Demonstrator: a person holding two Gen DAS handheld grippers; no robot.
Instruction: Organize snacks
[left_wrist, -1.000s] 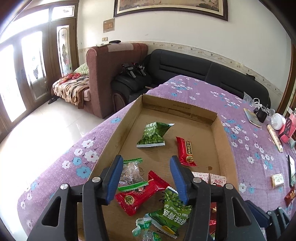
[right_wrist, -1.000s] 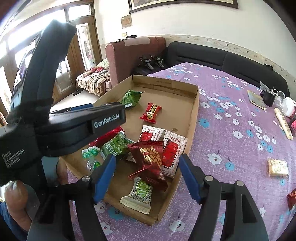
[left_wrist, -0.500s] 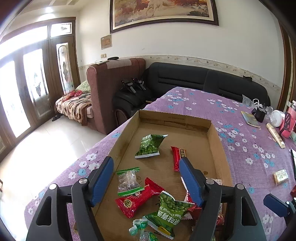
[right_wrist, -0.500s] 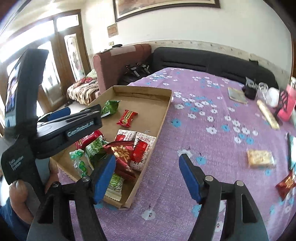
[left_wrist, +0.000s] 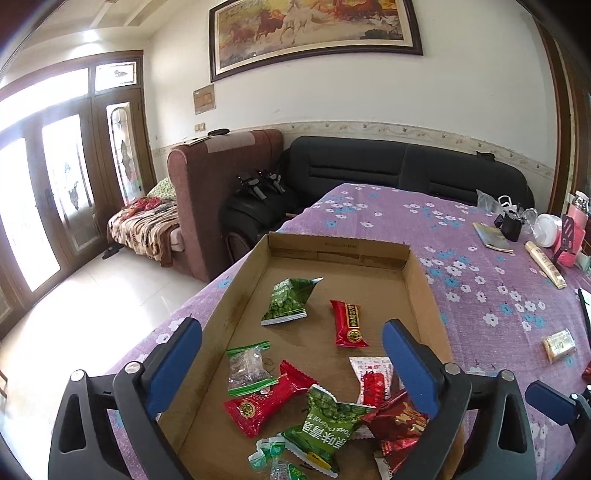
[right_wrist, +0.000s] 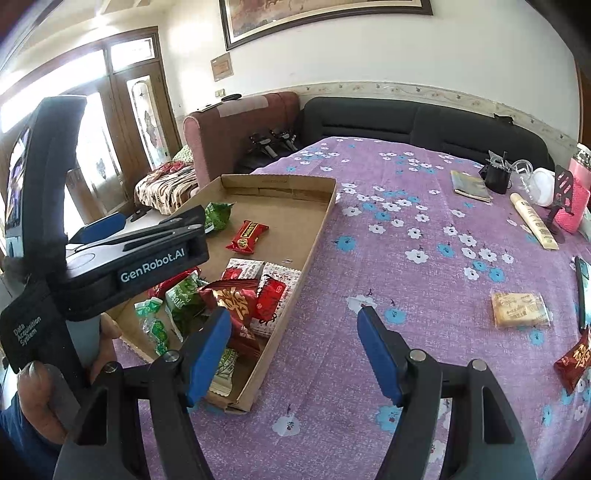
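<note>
Both claws have pulled back and up since a sec ago. The left gripper (left_wrist: 291, 354) was low over the red and clear packets w/ fingers narrowed; now it's lifted, fingers wide apart, nothing between them. The right gripper (right_wrist: 293, 349) has swung away from the snack pile & now looks out over the purple floral cloth (right_wrist: 406, 206), jaws wide too, empty.

Where things sit: the cardboard tray (left_wrist: 421, 280) runs straight ahead of the left claw. Green pea bag (left_wrist: 288, 301) and red bar (left_wrist: 347, 323) lie beyond its tips; the clear packet (left_wrist: 248, 365) and long red packet (left_wrist: 269, 397) sit between & below its fingers. From the right claw, the tray is off to its left side, the bare cloth dead ahead.

Step in hand, I'd say: between picks, hunting the strays outside the tray. The biscuit pack (right_wrist: 520, 303) lies ahead-right of the right claw, well apart from it; a dark red packet (right_wrist: 574, 362) sits further right, near the frame edge.

Next move prob calls for reaching right, coming down flat over the biscuit pack, straddling its short sides. It's thin and lies flush on the cloth, so the tips may snag fabric.
</note>
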